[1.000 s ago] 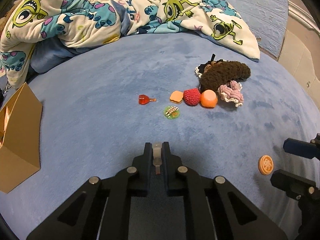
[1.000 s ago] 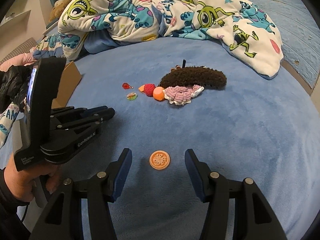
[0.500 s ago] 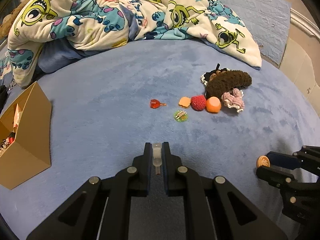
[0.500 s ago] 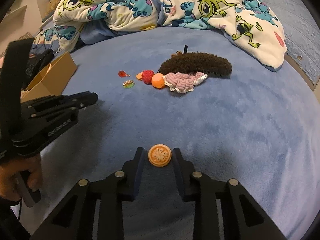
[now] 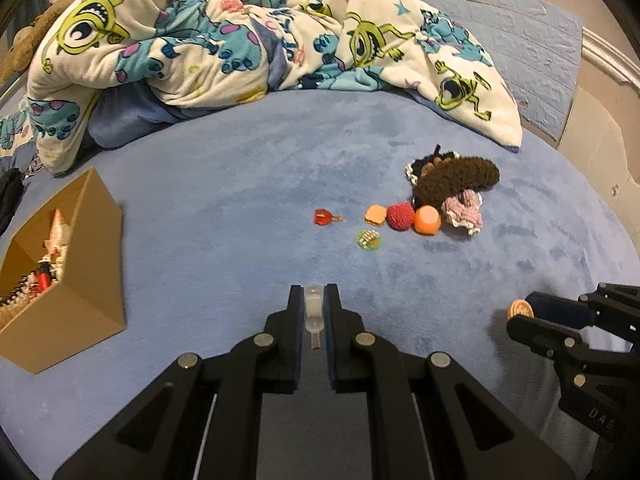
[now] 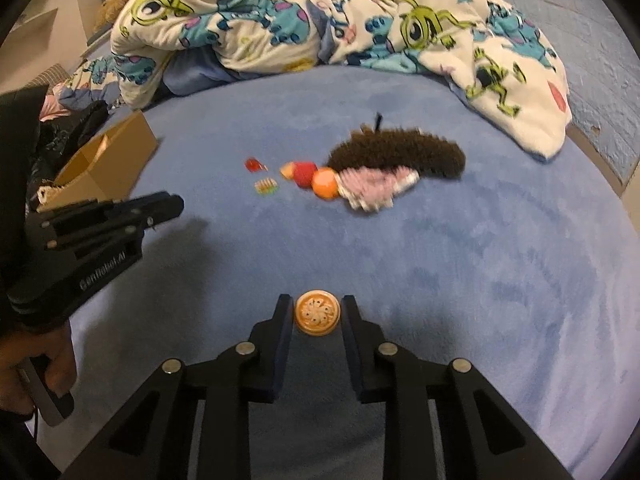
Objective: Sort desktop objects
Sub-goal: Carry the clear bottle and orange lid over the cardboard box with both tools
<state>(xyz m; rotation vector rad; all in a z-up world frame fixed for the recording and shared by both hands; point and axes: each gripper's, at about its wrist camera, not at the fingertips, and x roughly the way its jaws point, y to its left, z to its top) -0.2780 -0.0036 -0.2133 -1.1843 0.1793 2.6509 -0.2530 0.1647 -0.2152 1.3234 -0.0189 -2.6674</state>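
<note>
My right gripper [image 6: 316, 308] is shut on an orange round disc [image 6: 317, 313], a pad against each side, low over the blue bedspread. The left wrist view shows that disc [image 5: 519, 309] at the right gripper's [image 5: 524, 314] tips, far right. My left gripper [image 5: 314, 300] is shut on a small clear piece [image 5: 313, 309] with a reddish tip. In the right wrist view the left gripper [image 6: 172, 204] hangs at the left, held by a hand [image 6: 36, 364]. An open cardboard box [image 5: 92, 264] with several small items stands at the left.
Mid-bed lie a red gem [image 5: 323, 217], tiny burger [image 5: 376, 215], red berry [image 5: 400, 216], orange ball [image 5: 427, 220], green disc [image 5: 368, 239], brown fuzzy scrunchie [image 5: 456, 178] and pink scrunchie [image 5: 464, 212]. A monster-print blanket [image 5: 240, 32] is heaped at the back.
The right gripper's jaws came together around the orange disc and now grip it. The left gripper rose and drew back, so the box shows more fully.
</note>
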